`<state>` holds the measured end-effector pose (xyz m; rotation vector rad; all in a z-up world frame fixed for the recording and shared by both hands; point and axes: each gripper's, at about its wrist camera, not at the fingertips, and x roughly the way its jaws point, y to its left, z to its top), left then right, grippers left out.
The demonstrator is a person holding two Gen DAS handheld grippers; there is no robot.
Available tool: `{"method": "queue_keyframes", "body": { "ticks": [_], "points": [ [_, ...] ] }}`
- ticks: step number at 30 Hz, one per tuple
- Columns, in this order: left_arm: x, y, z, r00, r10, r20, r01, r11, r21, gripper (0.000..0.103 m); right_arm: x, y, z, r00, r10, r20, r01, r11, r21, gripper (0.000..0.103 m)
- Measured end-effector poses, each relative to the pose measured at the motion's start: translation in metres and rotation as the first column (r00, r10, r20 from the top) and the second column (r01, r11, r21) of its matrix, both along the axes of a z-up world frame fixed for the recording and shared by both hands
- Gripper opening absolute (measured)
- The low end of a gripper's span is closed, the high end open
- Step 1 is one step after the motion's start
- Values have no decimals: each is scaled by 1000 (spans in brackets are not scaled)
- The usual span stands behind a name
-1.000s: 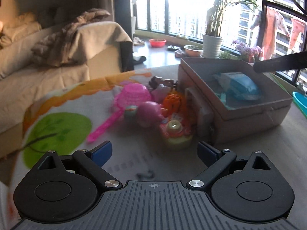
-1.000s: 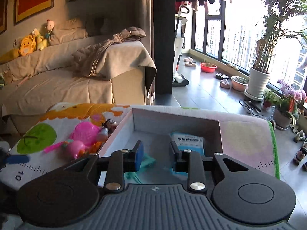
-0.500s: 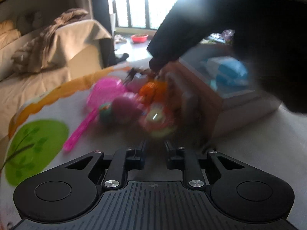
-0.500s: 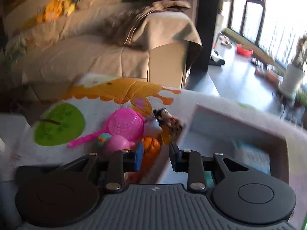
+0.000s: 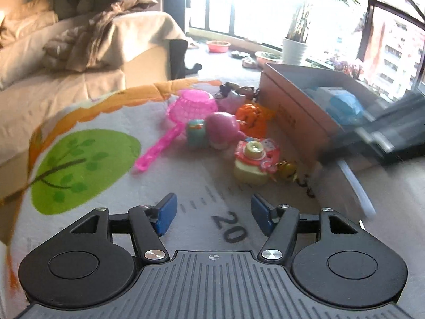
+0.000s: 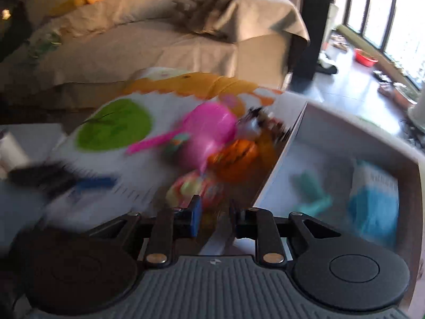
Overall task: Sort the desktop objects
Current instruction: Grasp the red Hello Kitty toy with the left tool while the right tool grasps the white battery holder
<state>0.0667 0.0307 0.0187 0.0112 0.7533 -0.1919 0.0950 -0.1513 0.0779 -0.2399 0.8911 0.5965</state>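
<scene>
A heap of toys lies on the patterned mat beside a cardboard box (image 5: pixel 297 106): a pink sieve (image 5: pixel 191 106), a pink pig (image 5: pixel 223 127), an orange toy (image 5: pixel 251 118) and a yellow-pink toy camera (image 5: pixel 252 160). My left gripper (image 5: pixel 211 216) is open and empty, short of the toy camera. My right gripper (image 6: pixel 213 218) is open a little and empty, low over the box's left wall (image 6: pixel 279 156), just behind the toy camera (image 6: pixel 194 188). It shows blurred at the right of the left wrist view (image 5: pixel 385 141). The box holds a blue packet (image 6: pixel 374 202) and a teal item (image 6: pixel 313 194).
A beige sofa (image 5: pixel 66 61) with a blanket stands behind the mat. The left gripper shows blurred at the left of the right wrist view (image 6: pixel 61 180). Potted plants (image 5: pixel 294 47) and a red basin (image 5: pixel 217 45) sit by the windows.
My left gripper shut and opened wide again while pulling back a little. My right gripper swung left from over the box to the toys, then dropped lower at the box's left wall.
</scene>
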Motion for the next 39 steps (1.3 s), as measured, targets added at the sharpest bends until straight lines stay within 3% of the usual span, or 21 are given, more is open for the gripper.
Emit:
{"method": "queue_keyframes", "body": {
  "ticks": [4,9,10,12,14,16,20,23,27,32,34,36,39],
  "points": [
    [9,-16,2,999,-29,20,29,1000,5,74,-37,-37,-7,999,2,45,0,999,-51,21],
    [32,-41,0,998,-48,31,47,998,48,79,-50,-83,-21,985,-154,83,161,983,-87,27],
    [38,-44,0,999,-39,21,39,998,40,79,-52,-90,-21,981,-181,76,186,980,-67,30],
    [48,-48,-1,1000,-21,-4,21,1000,7,79,-56,-103,-19,973,-222,61,223,975,-10,48],
    [56,-51,-2,1000,1,-23,-2,1000,-10,77,-62,-108,-17,970,-234,65,232,972,36,57],
    [60,-54,-3,999,20,-37,-20,1000,-11,74,-66,-106,-17,973,-225,60,220,973,72,59],
    [59,-53,-3,998,43,-46,-43,999,-10,71,-70,-95,-24,981,-192,31,185,972,142,74],
    [54,-45,-3,997,59,-48,-59,998,5,55,-65,-80,-36,985,-171,17,166,974,154,75],
    [35,-31,-1,998,44,-38,-43,998,43,55,-62,-67,-47,986,-166,13,162,973,162,73],
    [-20,-18,1,996,-58,-71,62,997,51,55,-72,-71,-47,990,-134,54,126,984,123,68],
    [-42,-18,2,991,-102,-87,105,994,33,55,-76,-78,-49,986,-153,72,147,986,83,68],
    [-57,-21,3,989,-116,-88,118,993,23,64,-78,-89,-51,976,-194,95,190,981,46,68],
    [-62,-29,2,992,-109,-62,112,993,37,73,-78,-102,-48,972,-212,101,206,976,66,68]
  ]
}}
